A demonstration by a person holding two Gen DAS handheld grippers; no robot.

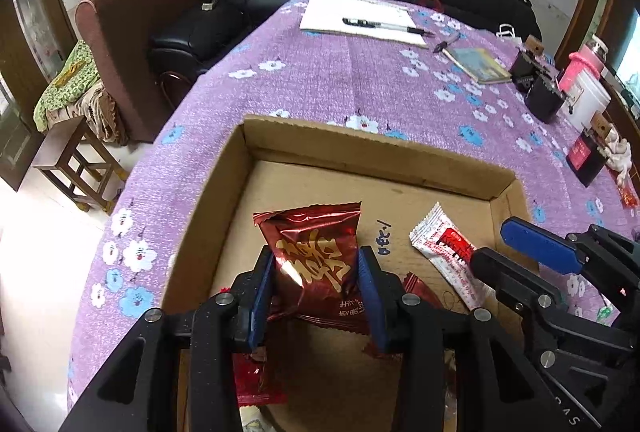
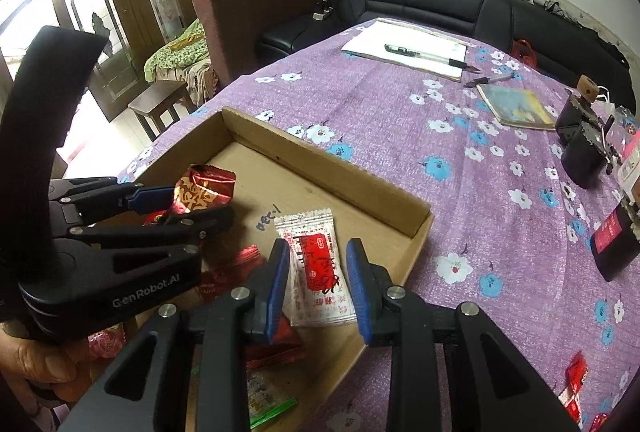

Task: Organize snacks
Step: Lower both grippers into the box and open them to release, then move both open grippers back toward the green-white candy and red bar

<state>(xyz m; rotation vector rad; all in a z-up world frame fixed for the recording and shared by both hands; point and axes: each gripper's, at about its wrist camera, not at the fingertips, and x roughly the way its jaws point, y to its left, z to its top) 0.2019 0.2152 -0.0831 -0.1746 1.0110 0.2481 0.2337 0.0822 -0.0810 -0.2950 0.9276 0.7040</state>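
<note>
Left gripper (image 1: 316,272), at the lower centre of its own view, is clamped on a red packet (image 1: 316,256) with gold lettering; both blue pads (image 1: 262,296) press the packet's sides, and the packet sits over the floor of the box (image 1: 372,147). Right gripper (image 2: 318,276), low in the centre of its view, stands partly open around a white packet (image 2: 316,268) with a red label; the packet lies flat on the box floor between the pads, and whether either pad touches it cannot be told. In the left view the white packet (image 1: 444,252) lies right of the red one, with the right gripper (image 1: 492,244) reaching in from the right edge. More red packets (image 2: 236,268) lie in the box toward the bottom of the frame, and a green-edged packet (image 2: 268,404) shows at the bottom. The box rests on a purple flowered cloth (image 2: 400,119). Another red packet (image 2: 576,380) lies on the cloth at the lower right. A notepad (image 1: 360,17) with a pen (image 1: 384,25) lies at the upper centre.
</note>
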